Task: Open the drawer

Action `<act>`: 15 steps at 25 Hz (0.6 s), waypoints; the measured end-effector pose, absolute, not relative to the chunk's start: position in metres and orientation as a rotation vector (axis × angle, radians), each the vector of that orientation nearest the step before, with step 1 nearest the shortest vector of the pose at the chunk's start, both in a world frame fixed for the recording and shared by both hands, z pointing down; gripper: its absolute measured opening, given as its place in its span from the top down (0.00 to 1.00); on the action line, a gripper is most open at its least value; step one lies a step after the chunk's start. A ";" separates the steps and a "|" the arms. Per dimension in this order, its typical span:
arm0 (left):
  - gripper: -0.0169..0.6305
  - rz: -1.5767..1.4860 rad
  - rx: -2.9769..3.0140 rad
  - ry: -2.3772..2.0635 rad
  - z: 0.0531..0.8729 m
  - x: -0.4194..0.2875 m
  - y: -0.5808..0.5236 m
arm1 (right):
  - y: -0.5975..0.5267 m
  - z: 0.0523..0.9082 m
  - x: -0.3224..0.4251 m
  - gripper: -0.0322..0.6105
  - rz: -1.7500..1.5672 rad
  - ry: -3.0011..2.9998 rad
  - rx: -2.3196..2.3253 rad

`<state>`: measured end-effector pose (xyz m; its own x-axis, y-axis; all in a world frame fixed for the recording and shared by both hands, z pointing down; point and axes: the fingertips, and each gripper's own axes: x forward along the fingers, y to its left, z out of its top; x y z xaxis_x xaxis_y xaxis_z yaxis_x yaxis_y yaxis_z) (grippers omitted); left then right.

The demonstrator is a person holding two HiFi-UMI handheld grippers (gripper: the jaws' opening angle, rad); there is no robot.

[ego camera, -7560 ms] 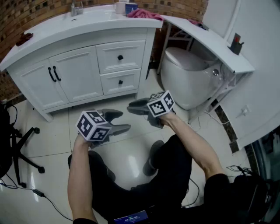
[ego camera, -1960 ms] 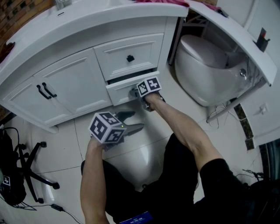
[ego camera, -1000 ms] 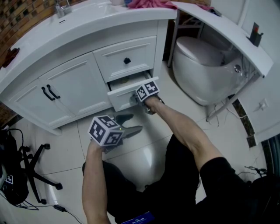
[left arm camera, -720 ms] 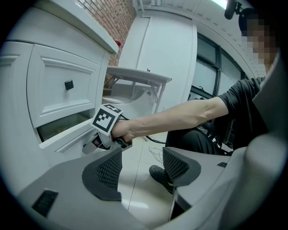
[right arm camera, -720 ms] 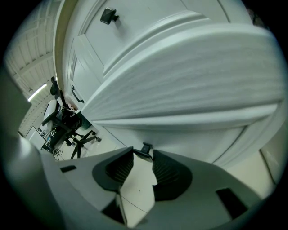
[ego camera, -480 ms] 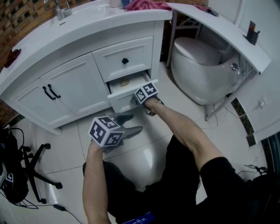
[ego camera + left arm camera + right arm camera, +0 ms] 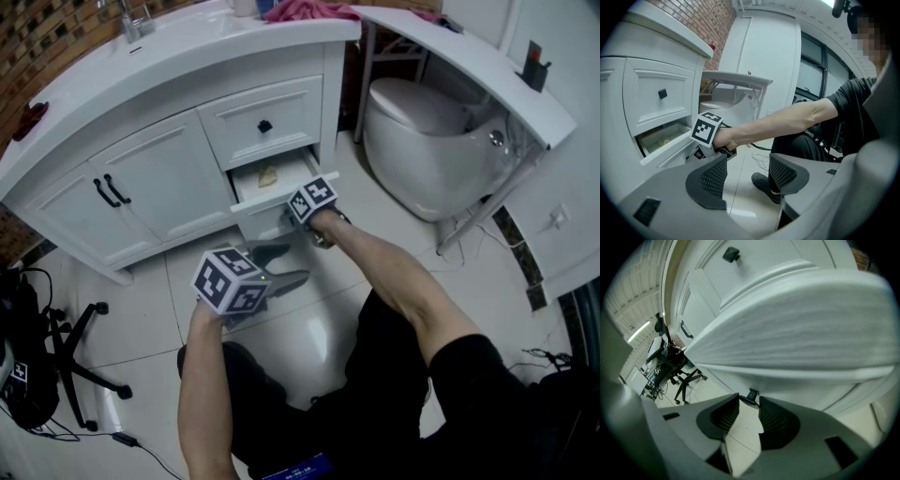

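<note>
Lower drawer [image 7: 262, 197] sits partly out; right hand-held gripper [image 7: 749, 401] pinches its knob [image 7: 752, 393]. Pull level and straight so the small knob doesn't slip; left hand-held gripper [image 7: 743, 176] hangs wide, empty

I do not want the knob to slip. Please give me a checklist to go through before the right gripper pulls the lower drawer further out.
1. Right gripper has its fingers closed on the drawer knob: ok.
2. Lower drawer is open: not ok, it is only partly out.
3. Upper drawer is shut and out of the way: ok.
4. Left gripper is open, empty and apart from the drawer: ok.
5. How much further the drawer can slide: cannot tell.
</note>
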<state>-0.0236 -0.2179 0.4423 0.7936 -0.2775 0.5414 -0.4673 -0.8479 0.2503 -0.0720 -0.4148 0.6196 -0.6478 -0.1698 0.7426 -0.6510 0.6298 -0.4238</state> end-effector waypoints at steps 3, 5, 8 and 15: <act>0.53 0.709 2.610 -0.567 0.441 -0.021 -0.211 | -0.408 0.620 -0.069 0.71 0.916 -2.167 0.634; 0.53 0.706 2.610 -0.571 0.440 -0.021 -0.207 | -0.404 0.620 -0.068 0.71 0.909 -2.161 0.631; 0.53 0.709 2.608 -0.576 0.440 -0.023 -0.202 | -0.399 0.620 -0.067 0.71 0.894 -2.153 0.624; 0.53 0.705 2.620 -0.579 0.434 -0.016 -0.198 | -0.397 0.620 -0.064 0.71 0.890 -2.154 0.629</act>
